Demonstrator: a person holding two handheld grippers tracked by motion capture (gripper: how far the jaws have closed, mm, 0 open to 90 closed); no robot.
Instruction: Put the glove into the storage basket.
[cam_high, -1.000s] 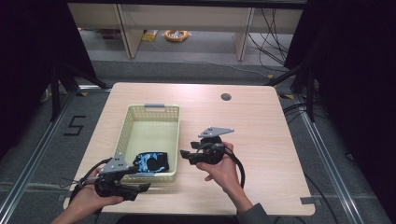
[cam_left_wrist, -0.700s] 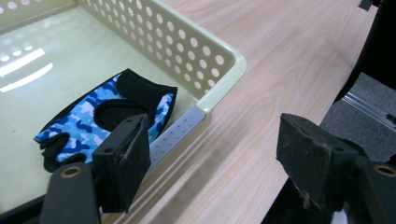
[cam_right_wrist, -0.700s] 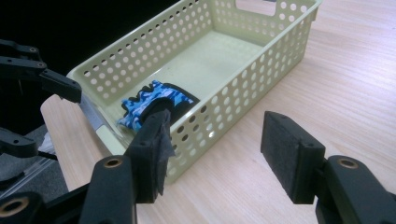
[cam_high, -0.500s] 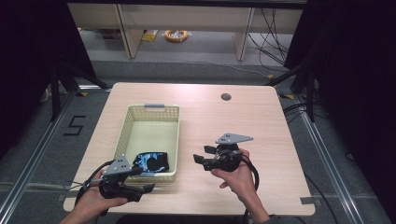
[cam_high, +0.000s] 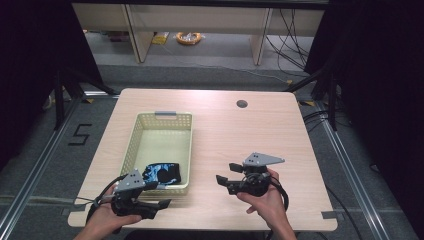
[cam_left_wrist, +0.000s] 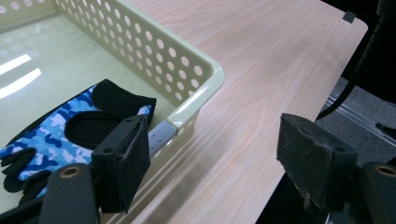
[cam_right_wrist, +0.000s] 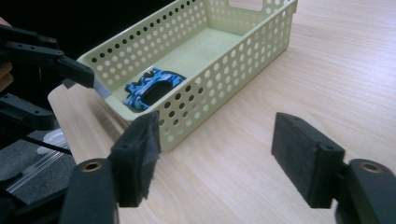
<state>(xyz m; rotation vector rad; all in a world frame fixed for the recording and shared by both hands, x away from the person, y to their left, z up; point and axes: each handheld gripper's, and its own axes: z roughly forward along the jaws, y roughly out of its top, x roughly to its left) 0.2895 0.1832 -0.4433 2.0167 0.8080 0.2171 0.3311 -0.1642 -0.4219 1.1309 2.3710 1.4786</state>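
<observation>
Basically done — camo glove (cam_high: 161, 173) sits in the basket's (cam_high: 165, 118) near end; left gripper (cam_high: 161, 205) and right gripper (cam_high: 223, 174) both gape wide, empty — nothing left on the table.

Light falls from overhead and leaves the pale wood surface (cam_high: 225, 135) bright while the room around it sinks into near black. White glare streaks lie on the basket (cam_left_wrist: 196, 74) floor, beyond the left tongs (cam_left_wrist: 215, 158). The black pads (cam_right_wrist: 299, 154) of the right tongs (cam_right_wrist: 219, 158) loom close and slightly soft-edged. A faint shadow runs beside the basket wall ahead of them. The high view is somewhat grainy.
</observation>
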